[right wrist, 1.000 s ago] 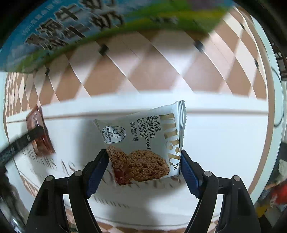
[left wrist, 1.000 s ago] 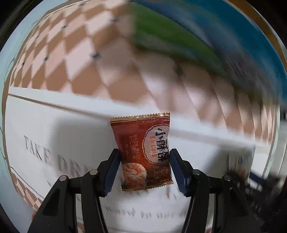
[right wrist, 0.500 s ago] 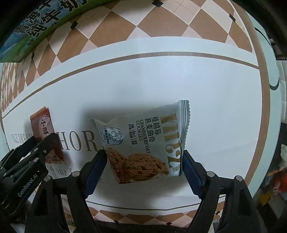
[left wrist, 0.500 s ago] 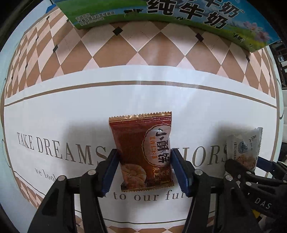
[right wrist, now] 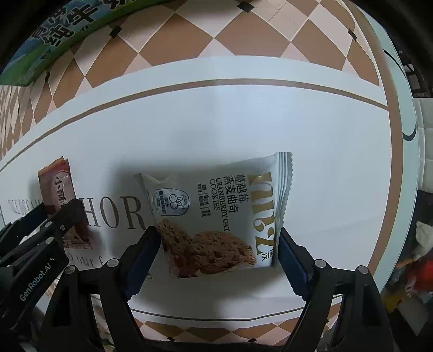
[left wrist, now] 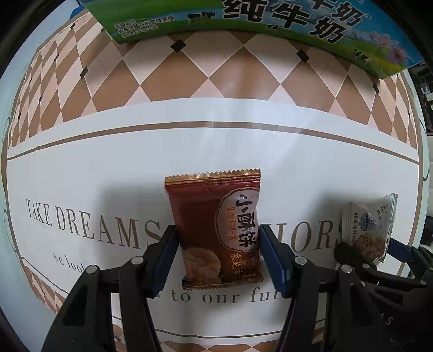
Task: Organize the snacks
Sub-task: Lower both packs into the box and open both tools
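Note:
A brown pastry packet (left wrist: pixel 213 232) lies face up on the white lettered panel of the tablecloth (left wrist: pixel 216 151). My left gripper (left wrist: pixel 217 227) points down around it, with the pads just off its side edges. A white cranberry oat cookie packet (right wrist: pixel 216 214) lies flat between the fingers of my right gripper (right wrist: pixel 217 229), whose jaws are opening, with a thin gap at the right pad. The two grippers stand side by side. The right view shows the brown packet (right wrist: pixel 58 189) at its left, and the left view shows the cookie packet (left wrist: pixel 368 224) at its right.
A blue and green milk carton box (left wrist: pixel 270 21) stands at the far side on the checkered border, also seen as the milk box (right wrist: pixel 54 35) in the right wrist view. The table's right edge (right wrist: pixel 400 162) is close, with clutter on the floor beyond it.
Both hands shifted over the white panel and sank slightly. Both sets of jaws widened off their packets, which now rest on the cloth. The right gripper came into the left view.

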A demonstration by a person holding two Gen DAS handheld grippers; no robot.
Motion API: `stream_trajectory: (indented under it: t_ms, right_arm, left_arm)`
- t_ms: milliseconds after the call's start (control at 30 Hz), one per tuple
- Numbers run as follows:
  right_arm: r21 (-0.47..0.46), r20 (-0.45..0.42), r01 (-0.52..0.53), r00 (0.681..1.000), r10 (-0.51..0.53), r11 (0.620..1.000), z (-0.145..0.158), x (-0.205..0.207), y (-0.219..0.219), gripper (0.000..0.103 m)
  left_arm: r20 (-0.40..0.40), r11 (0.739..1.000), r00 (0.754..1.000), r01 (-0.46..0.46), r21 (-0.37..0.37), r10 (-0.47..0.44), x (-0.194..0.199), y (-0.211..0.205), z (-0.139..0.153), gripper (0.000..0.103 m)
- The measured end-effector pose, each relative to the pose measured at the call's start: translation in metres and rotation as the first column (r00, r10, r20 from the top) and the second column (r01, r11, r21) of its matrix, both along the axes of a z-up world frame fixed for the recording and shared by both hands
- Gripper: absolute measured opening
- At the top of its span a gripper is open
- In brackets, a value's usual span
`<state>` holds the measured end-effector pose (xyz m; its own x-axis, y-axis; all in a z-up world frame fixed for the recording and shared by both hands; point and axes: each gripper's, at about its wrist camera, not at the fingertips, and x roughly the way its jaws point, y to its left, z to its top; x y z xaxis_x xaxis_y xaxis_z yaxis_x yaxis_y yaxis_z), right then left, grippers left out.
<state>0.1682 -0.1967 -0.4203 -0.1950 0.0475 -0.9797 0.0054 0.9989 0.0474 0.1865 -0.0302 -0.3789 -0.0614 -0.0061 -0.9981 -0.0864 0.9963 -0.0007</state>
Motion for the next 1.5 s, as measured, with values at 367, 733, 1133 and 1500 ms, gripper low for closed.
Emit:
stream_trajectory:
  t_ms: [367, 733, 1133, 1500]
  right_arm:
    - [0.006, 0.062, -0.043, 0.997, 0.043, 0.999, 0.009, -0.014, 0.012, 0.075]
    - [0.142, 0.147, -0.02, 0.989, -0.001, 0.99, 0.075, -0.009, -0.003, 0.075]
    - [0.275, 0.365, -0.042, 0.929, -0.064, 0.961, 0.218, 0.135, -0.023, 0.075]
    - [0.216, 0.328, 0.021, 0.94, -0.093, 0.976, 0.19, 0.303, -0.017, 0.075]
  left_arm:
    - [0.013, 1.0, 1.0, -0.007, 0.005, 0.007, -0.01, -0.007, 0.006, 0.055]
    - [0.149, 0.996, 0.988, -0.013, -0.092, 0.026, 0.0, -0.013, 0.097, 0.055]
    - [0.329, 0.99, 0.944, 0.042, -0.137, 0.006, 0.153, -0.005, 0.217, 0.055]
    - [0.176, 0.995, 0.984, 0.019, -0.099, -0.001, 0.3, 0.016, 0.155, 0.055]
